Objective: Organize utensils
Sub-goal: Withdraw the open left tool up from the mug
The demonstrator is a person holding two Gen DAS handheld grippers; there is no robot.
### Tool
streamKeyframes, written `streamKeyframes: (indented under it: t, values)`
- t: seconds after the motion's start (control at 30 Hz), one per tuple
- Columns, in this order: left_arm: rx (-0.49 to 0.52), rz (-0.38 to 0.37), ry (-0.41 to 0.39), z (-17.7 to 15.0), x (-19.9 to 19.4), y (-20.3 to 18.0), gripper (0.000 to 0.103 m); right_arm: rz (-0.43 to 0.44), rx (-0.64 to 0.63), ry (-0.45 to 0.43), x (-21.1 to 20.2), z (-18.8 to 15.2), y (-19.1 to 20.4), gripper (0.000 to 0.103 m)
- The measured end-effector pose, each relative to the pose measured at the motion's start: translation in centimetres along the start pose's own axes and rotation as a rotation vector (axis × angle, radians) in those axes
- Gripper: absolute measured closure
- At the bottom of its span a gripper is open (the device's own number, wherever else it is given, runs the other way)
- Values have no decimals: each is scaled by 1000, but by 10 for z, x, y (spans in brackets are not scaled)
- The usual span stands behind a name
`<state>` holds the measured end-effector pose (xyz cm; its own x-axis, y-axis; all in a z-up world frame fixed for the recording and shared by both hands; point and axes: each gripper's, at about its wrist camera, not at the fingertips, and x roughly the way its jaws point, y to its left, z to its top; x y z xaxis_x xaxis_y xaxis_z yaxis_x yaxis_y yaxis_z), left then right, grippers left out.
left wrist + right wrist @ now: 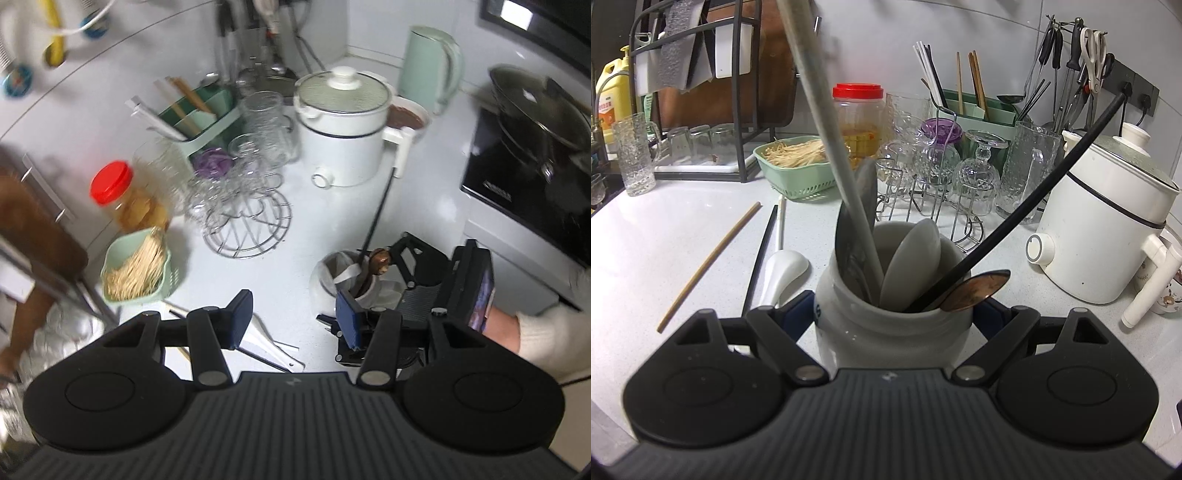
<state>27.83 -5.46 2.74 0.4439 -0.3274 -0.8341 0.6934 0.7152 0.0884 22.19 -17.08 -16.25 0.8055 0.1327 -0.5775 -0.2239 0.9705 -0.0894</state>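
L wrist: left gripper (291, 321) hanging released, empty, above white spoon (271, 343) lying on counter (303, 221) w/ loose chopsticks. R wrist: right gripper (894, 317) clamping jar (886, 325), already holding spoons + chopsticks; wooden chopstick (709, 266) still waiting.

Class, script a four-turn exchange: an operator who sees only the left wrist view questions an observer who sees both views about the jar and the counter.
Operator: What sits in the jar besides the brown spoon?
Observer: A white ceramic spoon, bowl up.
Operator: What stands past the green basket?
Observer: A clear glass mug, upright on the counter by a black rack.
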Motion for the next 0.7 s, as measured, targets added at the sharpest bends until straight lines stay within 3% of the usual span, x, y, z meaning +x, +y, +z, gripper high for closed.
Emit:
streamKeyframes:
  t: [0.4, 0.7]
  values:
    - [-331, 59, -56, -66, 15, 18, 48, 0, 2, 9, 0, 1, 0, 12]
    - [-675, 121, -91, -117, 27, 12, 48, 5, -5, 5, 1, 0, -1, 12]
